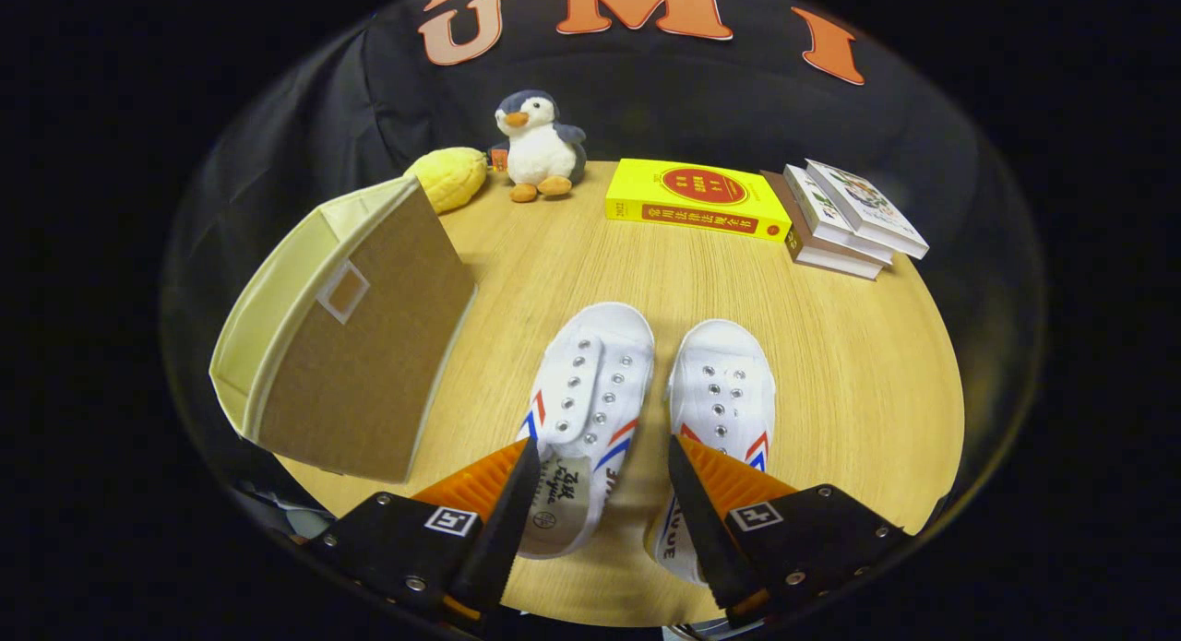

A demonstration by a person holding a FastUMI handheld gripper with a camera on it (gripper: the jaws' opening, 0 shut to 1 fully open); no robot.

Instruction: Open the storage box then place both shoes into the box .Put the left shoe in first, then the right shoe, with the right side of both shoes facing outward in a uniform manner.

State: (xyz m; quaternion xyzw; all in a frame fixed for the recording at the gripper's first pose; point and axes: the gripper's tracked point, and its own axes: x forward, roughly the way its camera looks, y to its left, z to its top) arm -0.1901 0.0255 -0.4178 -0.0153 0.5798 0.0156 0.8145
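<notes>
Two white canvas shoes with red and blue side stripes lie side by side on the round wooden table (858,364), toes pointing away from me. The left shoe (590,392) has its heel between my fingers. The right shoe (724,392) lies partly under my right finger. My gripper (602,447) is open above them and holds nothing. The storage box (355,337), cream fabric with a brown closed front flap and a small label window, stands tilted to the left of the shoes.
At the back of the table sit a plush penguin (540,148) and a yellow plush toy (450,177). A yellow book (694,198) lies beyond the shoes, and a stack of books (847,219) is to its right.
</notes>
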